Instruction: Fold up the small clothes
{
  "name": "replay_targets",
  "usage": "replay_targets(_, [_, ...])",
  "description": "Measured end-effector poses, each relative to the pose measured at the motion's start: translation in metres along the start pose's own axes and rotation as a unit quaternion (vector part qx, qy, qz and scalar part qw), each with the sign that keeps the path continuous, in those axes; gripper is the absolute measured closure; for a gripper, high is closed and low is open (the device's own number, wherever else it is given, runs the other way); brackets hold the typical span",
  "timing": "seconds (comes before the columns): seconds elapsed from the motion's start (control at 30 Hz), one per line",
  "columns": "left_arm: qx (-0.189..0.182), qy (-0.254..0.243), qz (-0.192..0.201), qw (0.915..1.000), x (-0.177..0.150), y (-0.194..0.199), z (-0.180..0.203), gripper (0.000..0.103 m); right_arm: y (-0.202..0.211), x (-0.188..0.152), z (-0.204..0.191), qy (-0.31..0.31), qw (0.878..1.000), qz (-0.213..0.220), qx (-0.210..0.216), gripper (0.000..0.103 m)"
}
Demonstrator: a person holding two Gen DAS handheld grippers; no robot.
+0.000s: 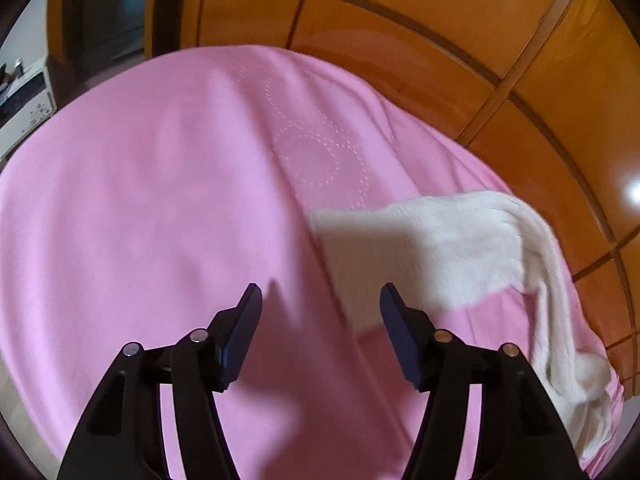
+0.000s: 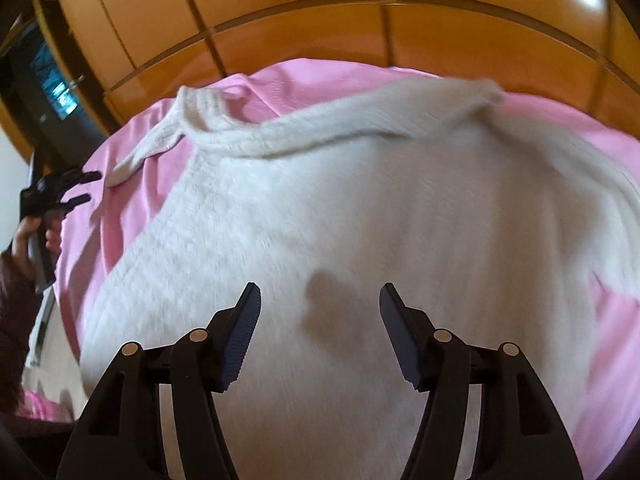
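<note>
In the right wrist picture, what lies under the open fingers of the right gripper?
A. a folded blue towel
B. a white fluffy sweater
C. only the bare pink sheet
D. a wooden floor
B: the white fluffy sweater lies spread on the pink sheet below the open right gripper, which holds nothing.

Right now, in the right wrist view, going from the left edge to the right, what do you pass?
The person's hand holding the left gripper → a strip of pink bedspread → the white sweater → more pink bedspread at the right edge.
</note>
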State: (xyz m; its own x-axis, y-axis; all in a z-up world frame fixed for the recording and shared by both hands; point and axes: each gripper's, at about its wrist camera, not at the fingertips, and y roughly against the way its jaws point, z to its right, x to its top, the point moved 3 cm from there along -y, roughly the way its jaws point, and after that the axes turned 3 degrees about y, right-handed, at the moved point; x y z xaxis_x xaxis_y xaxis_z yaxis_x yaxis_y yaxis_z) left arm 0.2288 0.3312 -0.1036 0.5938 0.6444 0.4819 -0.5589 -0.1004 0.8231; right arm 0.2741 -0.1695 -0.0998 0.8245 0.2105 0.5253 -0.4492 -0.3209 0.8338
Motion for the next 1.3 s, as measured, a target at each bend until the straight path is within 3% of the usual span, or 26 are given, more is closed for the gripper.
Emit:
replay_targets(0.1, [0.026,-0.016,-0.008,0.9995,0.01,-0.026,0.004,0.053,-0.023,0.02,-0.004,0.013,1.0,-0.008,0.003,0.047])
replay_targets(0.2, [0.045,-0.04,0.005,0.9982,0.019,-0.03,0.011,0.099,-0.051,0.039,-0.009,0.04,0.999,-0.023,-0.001,0.047])
replay_targets(0.3, [0.028,-0.035,0.027,0.9986,0.028,-0.008,0.005,0.1,-0.074,0.06,-0.017,0.079,0.996,-0.027,-0.011,0.047])
replay_targets(0.4, [0.022,-0.033,0.051,0.9979,0.032,0.029,-0.009,0.102,-0.096,0.102,-0.021,0.11,0.993,-0.004,-0.035,0.053])
replay_targets(0.47, [0.041,-0.031,0.077,0.9957,0.037,0.057,-0.023,0.102,-0.107,0.131,-0.018,0.112,0.992,0.018,-0.062,0.053])
replay_targets(0.53, [0.035,-0.029,0.076,0.9961,0.041,0.08,-0.039,0.102,-0.121,0.168,-0.007,0.091,0.991,0.038,-0.095,0.053])
replay_targets(0.63, [0.089,-0.042,0.092,0.9908,0.043,0.097,-0.054,0.102,-0.125,0.208,0.015,0.032,0.987,0.076,-0.14,0.053])
replay_targets(0.7, [0.111,-0.032,0.083,0.9899,0.045,0.097,-0.07,0.102,-0.119,0.219,0.029,-0.014,0.988,0.084,-0.128,0.053])
replay_targets(0.8, [0.144,-0.037,0.073,0.9861,0.043,0.085,-0.079,0.102,-0.099,0.207,0.028,-0.019,0.989,0.096,-0.109,0.052])
replay_targets(0.9, [0.16,-0.019,0.05,0.9857,0.042,0.063,-0.089,0.102,-0.086,0.171,0.014,0.005,0.995,0.077,-0.069,0.052])
replay_targets(1.0, [0.199,-0.032,0.047,0.9784,0.062,0.04,-0.081,0.103,-0.081,0.135,-0.018,0.034,0.998,0.052,-0.018,0.052])
replay_targets(1.03, [0.225,-0.04,0.049,0.9724,0.074,0.033,-0.079,0.103,-0.081,0.127,-0.029,0.045,0.998,0.046,-0.006,0.052])
replay_targets(1.17, [0.237,-0.035,0.051,0.9695,0.093,0.028,-0.071,0.103,-0.089,0.102,-0.087,0.108,0.993,0.03,0.024,0.052])
replay_targets(1.2, [0.222,-0.023,0.051,0.9734,0.094,0.032,-0.074,0.101,-0.092,0.1,-0.096,0.121,0.992,0.029,0.024,0.052])
replay_targets(1.23, [0.191,-0.005,0.052,0.9803,0.091,0.037,-0.077,0.089,-0.099,0.099,-0.109,0.132,0.991,0.024,0.028,0.052])
replay_targets(1.27, [0.185,0.003,0.055,0.9812,0.085,0.044,-0.08,0.074,-0.108,0.099,-0.119,0.137,0.99,0.015,0.033,0.052])
replay_targets(1.3, [0.188,0.01,0.064,0.98,0.079,0.05,-0.085,0.041,-0.113,0.098,-0.123,0.139,0.99,0.009,0.034,0.052])
